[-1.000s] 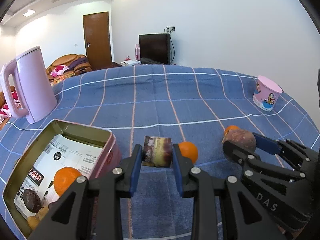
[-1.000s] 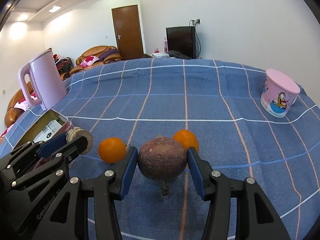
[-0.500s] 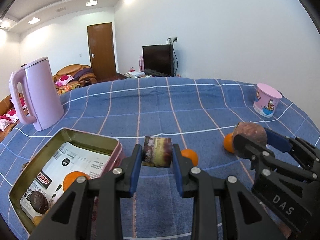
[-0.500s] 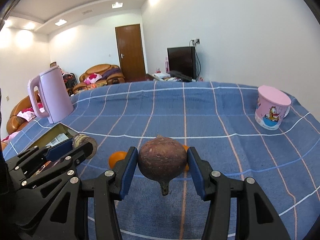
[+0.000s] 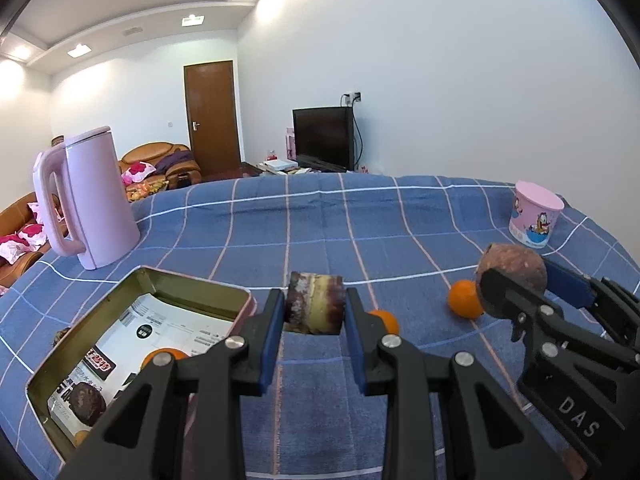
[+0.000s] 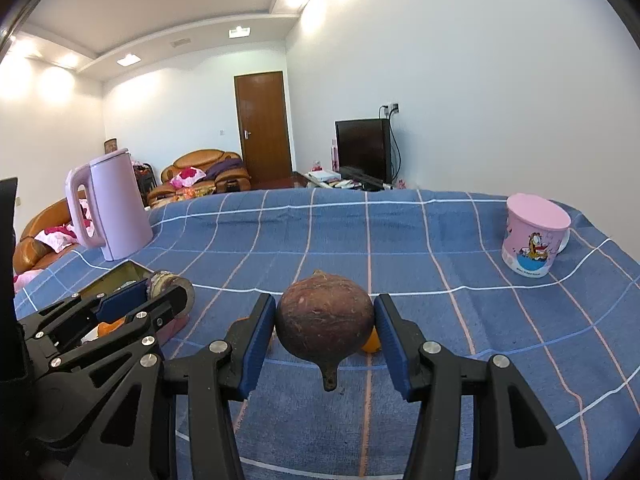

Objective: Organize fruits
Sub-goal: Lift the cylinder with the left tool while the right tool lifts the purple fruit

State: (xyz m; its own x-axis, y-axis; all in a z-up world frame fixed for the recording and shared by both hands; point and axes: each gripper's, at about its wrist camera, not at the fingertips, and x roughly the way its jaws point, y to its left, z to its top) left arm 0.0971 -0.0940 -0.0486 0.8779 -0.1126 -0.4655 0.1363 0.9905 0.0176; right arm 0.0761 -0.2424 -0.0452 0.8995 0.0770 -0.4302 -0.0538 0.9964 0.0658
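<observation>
Left wrist view: the left gripper has its blue-padded jaws clamped on a short cylindrical chunk of fruit with a dark purple rind and yellowish cut flesh, held above the blue checked tablecloth. Just left of it sits an open rectangular pink-sided metal tin, lined with printed paper; inside lie a small orange fruit and a dark round fruit. A second small orange lies on the cloth behind the right finger. Farther right, the right gripper is closed around a round brown-purple fruit, with a third orange on the cloth just beside it. A tall pink electric kettle stands at the far left, and a pink cartoon-printed cup at the far right.

Right wrist view: the right gripper pinches the round brown-purple fruit between its blue pads, stem pointing down, lifted off the tablecloth. Slivers of orange show behind the fruit. At near left, the left gripper grips the cut chunk beside the tin, which is mostly hidden. The kettle stands far left, the cup far right.
</observation>
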